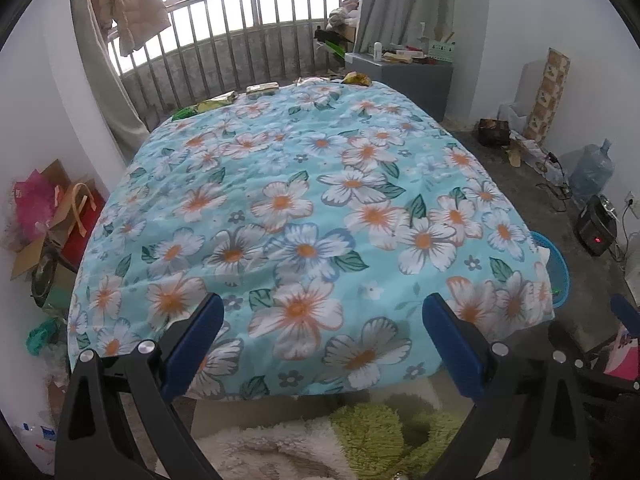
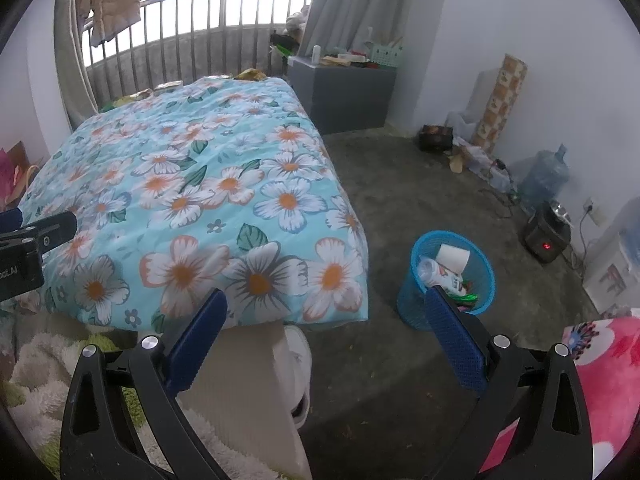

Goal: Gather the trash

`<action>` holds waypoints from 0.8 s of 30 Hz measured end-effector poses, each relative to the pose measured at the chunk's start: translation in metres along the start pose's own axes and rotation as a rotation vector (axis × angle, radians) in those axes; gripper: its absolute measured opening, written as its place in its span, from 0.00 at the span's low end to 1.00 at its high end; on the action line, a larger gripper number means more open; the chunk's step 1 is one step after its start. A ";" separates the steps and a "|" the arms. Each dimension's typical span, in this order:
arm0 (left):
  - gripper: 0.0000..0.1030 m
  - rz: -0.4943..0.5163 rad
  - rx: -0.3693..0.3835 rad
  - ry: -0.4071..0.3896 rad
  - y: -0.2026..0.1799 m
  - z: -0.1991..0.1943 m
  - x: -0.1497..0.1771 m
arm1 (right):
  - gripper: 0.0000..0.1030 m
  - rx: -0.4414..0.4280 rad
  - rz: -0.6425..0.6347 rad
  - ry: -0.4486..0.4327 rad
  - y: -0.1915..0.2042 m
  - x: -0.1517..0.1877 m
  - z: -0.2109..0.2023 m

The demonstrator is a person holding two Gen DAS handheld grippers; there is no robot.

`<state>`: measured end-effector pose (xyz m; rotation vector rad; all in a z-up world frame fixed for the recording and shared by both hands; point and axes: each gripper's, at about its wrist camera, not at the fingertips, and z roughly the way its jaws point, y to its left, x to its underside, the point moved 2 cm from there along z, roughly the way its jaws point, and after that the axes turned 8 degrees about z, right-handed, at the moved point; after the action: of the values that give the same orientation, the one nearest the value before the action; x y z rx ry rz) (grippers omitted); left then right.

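Both grippers hover at the near end of a bed covered by a floral quilt (image 1: 304, 208), and neither holds anything: the left gripper (image 1: 323, 344) has its blue pads spread wide over the quilt's near edge, and the right gripper (image 2: 326, 340) is equally wide, looking past the bed's right corner toward the floor.

The trash still to be collected appears to lie at the far end of the bed, against the railing — a yellow-green wrapper (image 1: 218, 101), a flat packet (image 1: 262, 88) just right of it, and a crumpled yellow wrapper (image 1: 357, 78) further right, near the grey cabinet (image 1: 404, 82). They are small in both views, so what exactly they are cannot be told.

To do the pickup well, a gripper likely needs to travel the length of the bed with its fingers kept wide, come down over one wrapper at a time, and close on the wrapper alone rather than pinching quilt fabric with it.

The blue mesh bin (image 2: 448, 280) stands on the floor just right of the bed's near corner. It already holds a white paper cup (image 2: 452, 258), a printed crumpled packet (image 2: 438, 276) and something green — with room left
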<state>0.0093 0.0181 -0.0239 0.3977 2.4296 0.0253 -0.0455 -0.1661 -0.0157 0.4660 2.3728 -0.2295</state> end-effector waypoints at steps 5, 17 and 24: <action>0.95 0.008 0.023 -0.008 -0.005 -0.002 -0.002 | 0.92 0.004 0.000 -0.002 -0.001 -0.002 -0.001; 0.95 0.027 0.041 -0.017 -0.012 -0.004 -0.004 | 0.92 0.021 0.002 -0.002 -0.006 -0.004 -0.002; 0.95 0.023 0.036 -0.011 -0.011 -0.004 -0.003 | 0.92 0.022 0.012 -0.001 -0.008 -0.005 -0.002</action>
<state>0.0064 0.0067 -0.0202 0.4407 2.4173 -0.0110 -0.0463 -0.1745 -0.0108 0.4900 2.3681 -0.2510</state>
